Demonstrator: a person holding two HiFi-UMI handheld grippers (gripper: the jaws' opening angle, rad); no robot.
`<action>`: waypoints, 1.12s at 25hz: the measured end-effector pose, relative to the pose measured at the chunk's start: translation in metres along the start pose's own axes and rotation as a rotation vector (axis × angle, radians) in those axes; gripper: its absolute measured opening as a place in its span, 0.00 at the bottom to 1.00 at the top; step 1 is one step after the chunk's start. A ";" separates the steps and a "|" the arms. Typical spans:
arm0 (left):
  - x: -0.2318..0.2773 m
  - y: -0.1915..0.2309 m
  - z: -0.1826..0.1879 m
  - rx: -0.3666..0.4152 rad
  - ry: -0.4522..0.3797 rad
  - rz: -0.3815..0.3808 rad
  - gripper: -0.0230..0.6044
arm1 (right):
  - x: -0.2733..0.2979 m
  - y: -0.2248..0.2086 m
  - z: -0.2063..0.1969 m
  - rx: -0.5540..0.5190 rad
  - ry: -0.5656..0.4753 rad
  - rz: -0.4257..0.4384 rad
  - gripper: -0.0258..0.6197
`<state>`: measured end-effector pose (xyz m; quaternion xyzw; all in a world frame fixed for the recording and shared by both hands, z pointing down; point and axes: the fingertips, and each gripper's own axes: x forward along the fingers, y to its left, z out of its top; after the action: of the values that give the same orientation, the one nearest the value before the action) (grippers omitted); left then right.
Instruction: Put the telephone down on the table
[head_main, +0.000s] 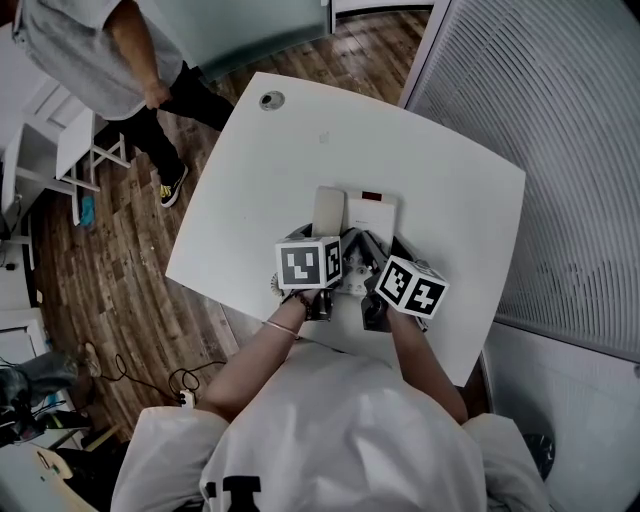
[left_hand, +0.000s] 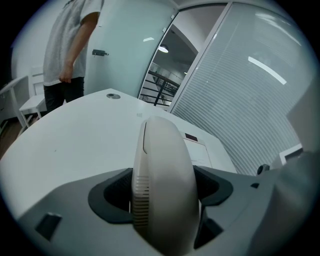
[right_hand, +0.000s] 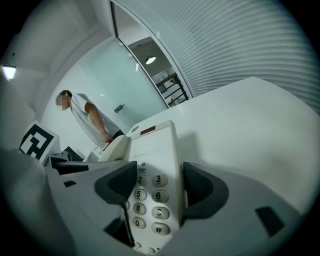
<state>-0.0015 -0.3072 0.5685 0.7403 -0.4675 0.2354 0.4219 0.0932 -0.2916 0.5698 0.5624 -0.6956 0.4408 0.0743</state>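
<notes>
Left gripper (left_hand: 162, 189) jaws clamped on cream handset (left_hand: 161, 150), right gripper (right_hand: 155, 182) jaws gripping telephone base (right_hand: 156, 142) across keypad (right_hand: 150, 200), both at near middle of white table (head_main: 300, 140), person (head_main: 100, 50) standing far left.

Bystander and room surroundings.
A person (head_main: 110, 60) in a grey shirt, dark trousers and a yellow-and-black shoe (head_main: 172, 187) stood on the wooden floor (head_main: 110, 270), just beside a white chair (head_main: 75, 142). Slatted blinds (head_main: 540, 120) covered the right-hand wall. A frosted glass door (left_hand: 120, 55) rose behind the person, and cables (head_main: 150, 378) lay on the floor.
</notes>
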 end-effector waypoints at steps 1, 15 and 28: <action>0.000 0.000 0.000 0.000 0.000 -0.003 0.62 | 0.000 0.001 0.000 -0.005 0.000 -0.002 0.51; -0.005 0.003 0.005 0.098 -0.045 0.036 0.62 | -0.001 0.008 0.002 -0.129 -0.019 -0.038 0.51; -0.012 0.000 0.009 0.237 -0.131 0.099 0.62 | -0.007 0.015 0.008 -0.247 -0.059 -0.060 0.51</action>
<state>-0.0078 -0.3090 0.5545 0.7748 -0.4988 0.2605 0.2881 0.0863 -0.2922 0.5533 0.5824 -0.7292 0.3327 0.1355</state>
